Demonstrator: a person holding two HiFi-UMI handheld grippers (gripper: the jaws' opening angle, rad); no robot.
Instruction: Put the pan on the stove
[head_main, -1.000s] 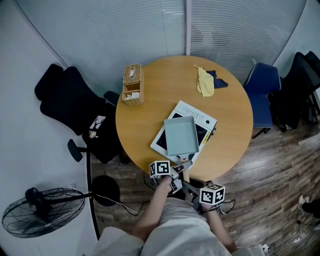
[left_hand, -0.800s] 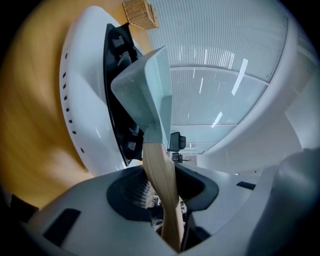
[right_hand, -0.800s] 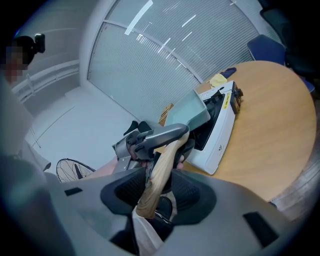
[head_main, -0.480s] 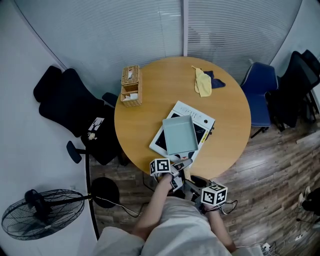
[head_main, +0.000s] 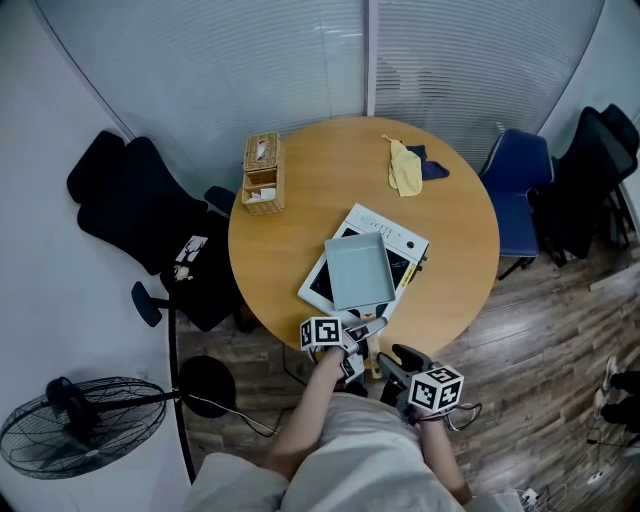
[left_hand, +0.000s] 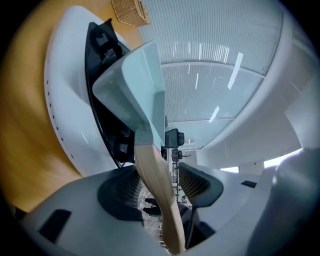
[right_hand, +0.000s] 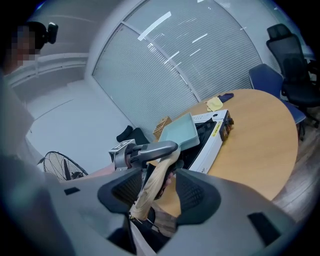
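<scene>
Right gripper (head_main: 393, 362) has backed off slightly toward the person, jaws wide apart and clamping nothing. Pan and stove are unchanged. The left gripper (left_hand: 162, 175) is closed narrow around the wooden handle (left_hand: 152, 170), one pad touching and a sliver of light at the other.

Risk: the grip looks loose, and the handle juts past the round wooden worktop (head_main: 300, 180) edge. A careless release or a bump from the right gripper could probably swing the pan or slide it off the glass.

The pale blue-green square pan (head_main: 361, 272) is shallow and empty. It rests flat on the white induction stove (head_main: 405, 238), covering most of its dark top.
</scene>
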